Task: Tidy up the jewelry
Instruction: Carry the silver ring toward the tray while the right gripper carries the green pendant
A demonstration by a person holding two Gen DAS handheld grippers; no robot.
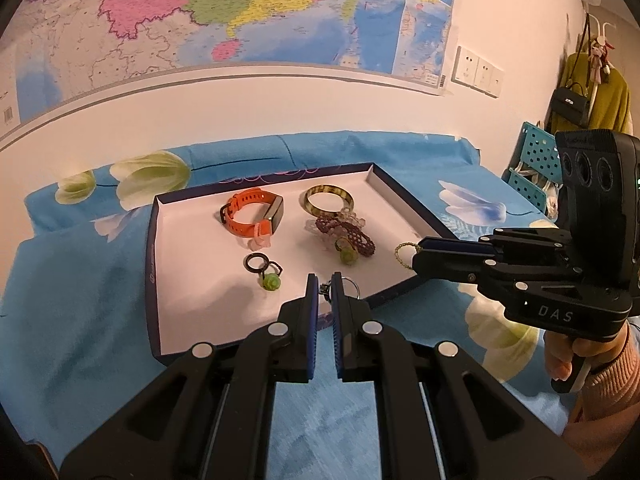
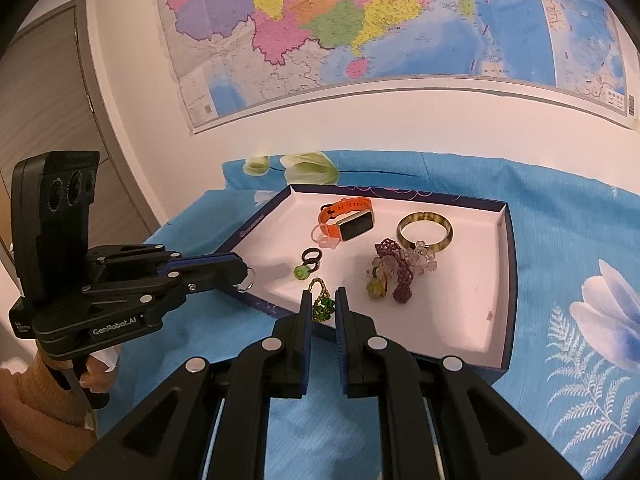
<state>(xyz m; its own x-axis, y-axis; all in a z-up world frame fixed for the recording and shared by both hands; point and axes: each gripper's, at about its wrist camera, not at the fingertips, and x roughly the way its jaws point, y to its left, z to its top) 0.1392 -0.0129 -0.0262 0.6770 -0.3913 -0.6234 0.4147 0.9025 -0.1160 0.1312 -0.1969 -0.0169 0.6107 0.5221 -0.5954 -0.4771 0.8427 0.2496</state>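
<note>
My left gripper (image 1: 325, 285) is shut on a small silver ring (image 1: 352, 285) and holds it over the near edge of the white-lined dark blue tray (image 1: 151, 248). My right gripper (image 2: 323, 299) is shut on a green beaded ring with a gold loop (image 2: 322, 307) above the tray's near rim (image 2: 280, 309). Inside the tray lie an orange smartwatch (image 1: 256, 216), an amber bangle (image 1: 329, 199), a purple beaded bracelet (image 1: 352, 237) and a black ring with a green bead (image 1: 265, 272). Each gripper shows in the other view: the right gripper (image 1: 417, 249), the left gripper (image 2: 242, 270).
The tray rests on a blue flowered cloth (image 1: 80, 300) over a table against a white wall with a large map (image 1: 240, 8). A blue perforated rack (image 1: 536, 160) and hanging bags stand at the far right. A door (image 2: 44, 100) is at the left.
</note>
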